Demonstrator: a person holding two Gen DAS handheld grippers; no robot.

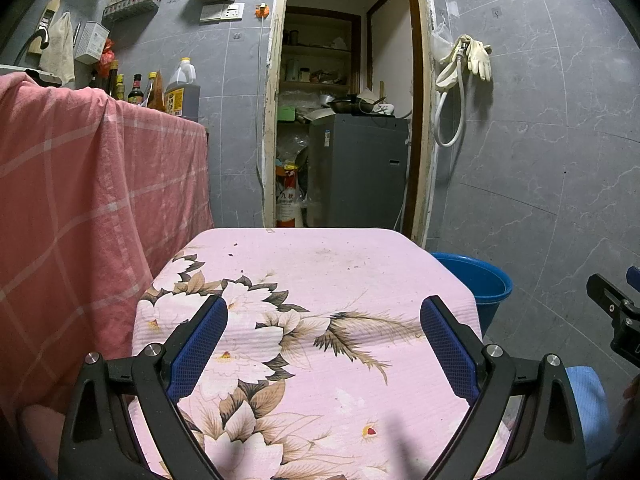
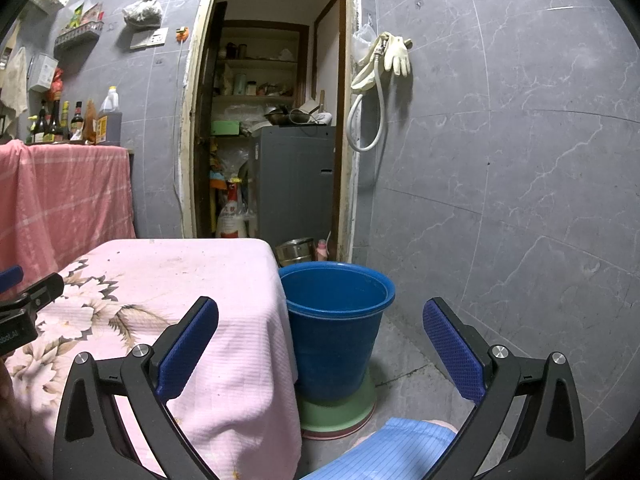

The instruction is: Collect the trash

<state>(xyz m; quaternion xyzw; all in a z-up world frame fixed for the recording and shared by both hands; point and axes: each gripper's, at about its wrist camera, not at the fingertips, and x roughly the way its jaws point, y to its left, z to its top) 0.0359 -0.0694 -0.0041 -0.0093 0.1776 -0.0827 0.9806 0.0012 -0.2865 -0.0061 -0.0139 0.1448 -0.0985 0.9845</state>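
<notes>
- The left gripper [image 1: 323, 344] is hovering over the near half of the table [image 1: 360, 264], its blue-padded fingers [image 1: 199, 350] spread wide apart and holding nothing.
- The right gripper [image 2: 320, 346] is hanging off the table's right edge, its fingers equally wide apart and empty, framing the blue bucket [image 2: 334, 336].
- No loose piece of trash is showing on the table's flowered pink cloth; only small dark specks and faint stains are lying toward its far side, too small to tell what they are.
- Judging from that, the step in hand is either a search for trash or a finish, and I cannot tell which.
- To do it well, it is worth sweeping both cameras slowly across the cloth and the floor, keeping the fingers apart until something graspable is sitting squarely between the pads.
- The bucket, the likely place for trash, is standing on the floor just beside the table's right side, upright on a green base [image 2: 340, 412]; its visible inside is looking empty, though the bottom is hidden.
- Any carry should be coming in from above the rim, since the draped cloth is touching the bucket's left side.
</notes>
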